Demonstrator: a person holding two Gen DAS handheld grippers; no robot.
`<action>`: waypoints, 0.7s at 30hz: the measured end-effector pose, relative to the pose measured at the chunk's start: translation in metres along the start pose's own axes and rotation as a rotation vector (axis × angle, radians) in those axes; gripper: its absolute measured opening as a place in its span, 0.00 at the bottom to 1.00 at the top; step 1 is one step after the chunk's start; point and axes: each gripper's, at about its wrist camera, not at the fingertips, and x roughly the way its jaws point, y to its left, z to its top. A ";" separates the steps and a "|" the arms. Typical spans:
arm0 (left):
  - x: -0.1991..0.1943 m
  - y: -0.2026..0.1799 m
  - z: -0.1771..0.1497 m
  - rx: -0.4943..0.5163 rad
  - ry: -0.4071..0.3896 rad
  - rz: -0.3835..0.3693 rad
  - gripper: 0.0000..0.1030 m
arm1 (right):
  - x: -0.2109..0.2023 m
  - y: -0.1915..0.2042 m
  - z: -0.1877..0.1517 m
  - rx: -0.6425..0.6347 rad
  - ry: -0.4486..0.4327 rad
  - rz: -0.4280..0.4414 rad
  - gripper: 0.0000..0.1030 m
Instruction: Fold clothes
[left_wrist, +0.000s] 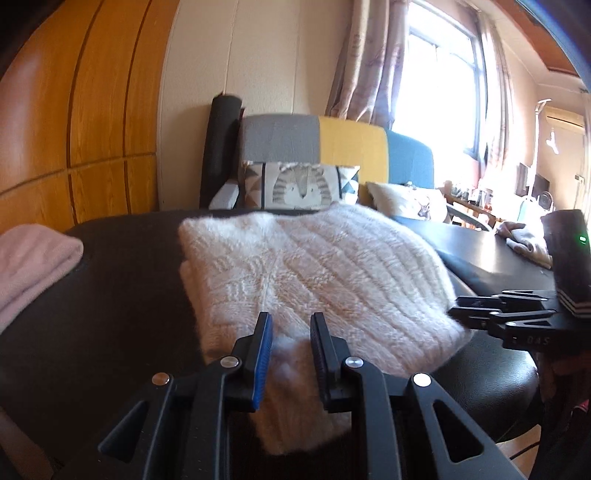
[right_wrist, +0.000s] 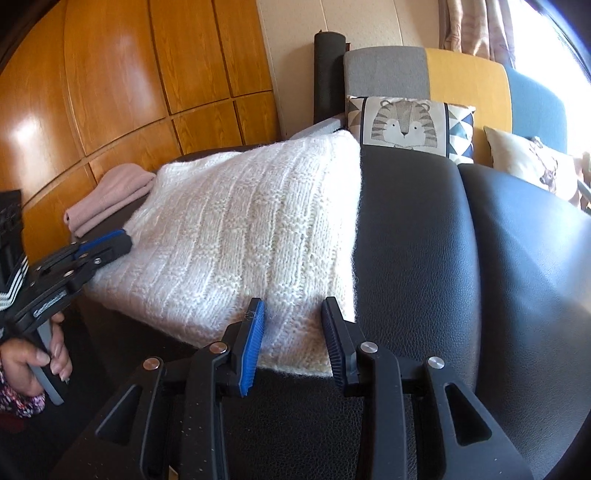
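While the folded white sweater lies on the black table, I see both the left gripper and the right gripper partly open (pads apart) over its near edge, gripping nothing

White fluffy ribbed-knit sweater, folded into a thick rectangular stack, lies flat on the black leather surface. Pink folded garment sits on the same surface, just beside the sweater's far-left corner.
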 end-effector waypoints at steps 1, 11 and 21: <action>0.005 -0.002 -0.001 0.020 0.034 0.016 0.22 | 0.000 -0.001 0.000 0.004 0.000 0.003 0.34; 0.025 0.014 -0.010 -0.036 0.148 -0.015 0.25 | -0.007 0.001 0.002 0.013 0.008 0.028 0.35; 0.025 0.014 -0.013 -0.046 0.141 -0.024 0.25 | -0.008 0.014 -0.006 -0.039 0.061 0.052 0.32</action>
